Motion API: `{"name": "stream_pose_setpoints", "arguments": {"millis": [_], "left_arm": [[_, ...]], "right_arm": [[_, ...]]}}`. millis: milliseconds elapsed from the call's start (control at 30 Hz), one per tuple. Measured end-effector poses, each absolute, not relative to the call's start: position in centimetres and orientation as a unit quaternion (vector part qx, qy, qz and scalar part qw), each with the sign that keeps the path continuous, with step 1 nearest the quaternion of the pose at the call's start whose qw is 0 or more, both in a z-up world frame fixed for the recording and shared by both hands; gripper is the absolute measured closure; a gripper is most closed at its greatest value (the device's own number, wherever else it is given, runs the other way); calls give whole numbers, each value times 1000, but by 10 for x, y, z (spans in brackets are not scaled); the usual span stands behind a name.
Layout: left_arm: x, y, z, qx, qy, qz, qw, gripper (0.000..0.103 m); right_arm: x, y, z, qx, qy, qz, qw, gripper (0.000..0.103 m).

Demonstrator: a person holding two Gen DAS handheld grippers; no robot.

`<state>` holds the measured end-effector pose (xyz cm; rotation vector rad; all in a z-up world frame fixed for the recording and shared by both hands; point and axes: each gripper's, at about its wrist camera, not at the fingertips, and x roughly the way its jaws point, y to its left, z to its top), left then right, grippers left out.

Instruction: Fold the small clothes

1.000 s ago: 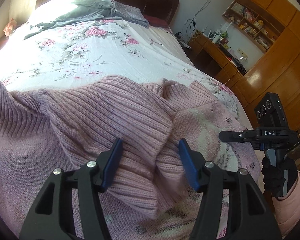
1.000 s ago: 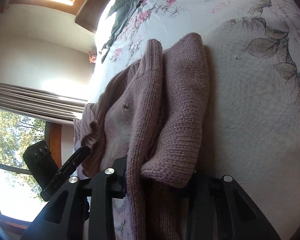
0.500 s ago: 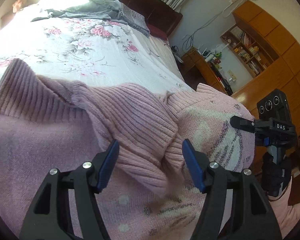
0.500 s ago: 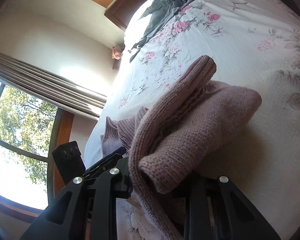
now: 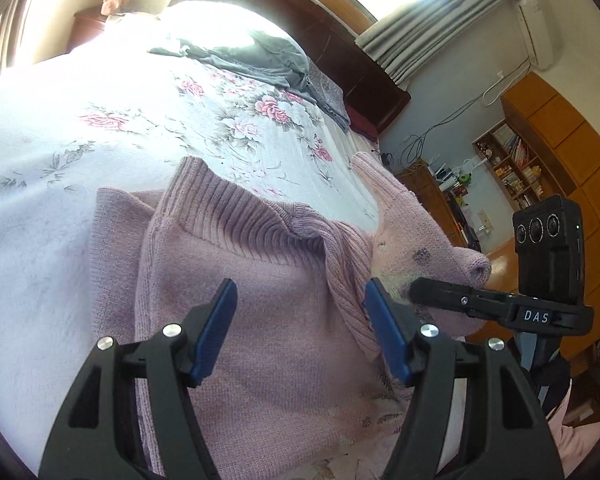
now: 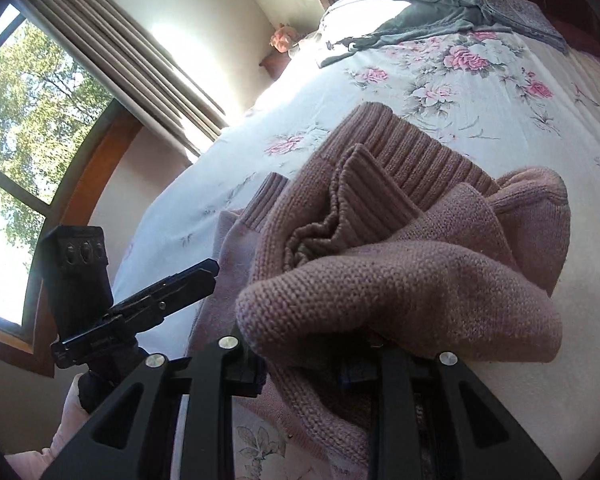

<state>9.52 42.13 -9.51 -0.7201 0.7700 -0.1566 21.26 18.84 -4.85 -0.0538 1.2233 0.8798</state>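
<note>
A pink ribbed-knit sweater is spread on the floral white bedspread. The left gripper is held wide open above it, empty. The right gripper is clamped on a bunched edge. The knit is judged soft, light, stretchy; the ribbed hem is the firmest hold.
</note>
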Motion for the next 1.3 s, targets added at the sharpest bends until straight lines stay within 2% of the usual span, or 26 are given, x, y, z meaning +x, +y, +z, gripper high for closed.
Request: {"name": "stream_pose_setpoints", "arguments": {"millis": [67, 167, 233, 300, 333, 600, 700, 800, 1000, 1033, 1100, 1133, 1167, 1233, 1300], "left_arm": [[92, 430, -96, -353, 364, -67, 859, 37], [89, 441, -101, -370, 361, -58, 854, 37], [87, 446, -103, -377, 362, -56, 851, 37], [88, 447, -103, -376, 362, -57, 851, 37], [88, 447, -103, -376, 361, -59, 851, 37], [112, 424, -87, -349, 359, -128, 856, 37], [134, 400, -70, -306, 367, -169, 862, 37], [159, 378, -59, -269, 378, -216, 859, 32], [210, 359, -83, -266, 438, -247, 822, 31], [216, 357, -88, -264, 449, -242, 818, 33], [224, 353, -96, -265, 463, -241, 810, 54], [227, 351, -101, -262, 472, -236, 808, 71], [230, 350, -105, -252, 485, -218, 809, 77], [233, 349, -118, -233, 507, -182, 810, 82], [233, 361, -127, -259, 504, -183, 803, 82]], "right_arm": [[207, 208, -59, -53, 557, 400, 725, 75], [203, 226, -73, -70, 563, 398, 721, 63], [201, 232, -76, -68, 564, 402, 718, 44], [202, 232, -73, -54, 565, 409, 715, 33], [203, 229, -71, -47, 567, 411, 713, 31], [215, 172, -56, 87, 577, 434, 687, 30], [213, 157, -54, 107, 563, 452, 683, 23], [212, 149, -58, 114, 555, 465, 681, 22], [207, 148, -59, 92, 552, 472, 681, 22], [207, 147, -59, 90, 552, 471, 682, 22], [207, 147, -58, 85, 554, 470, 682, 22], [207, 147, -58, 82, 555, 467, 683, 22], [207, 146, -58, 78, 557, 463, 685, 22], [205, 143, -53, 74, 557, 462, 686, 22], [201, 136, -43, 65, 548, 462, 694, 22]]}}
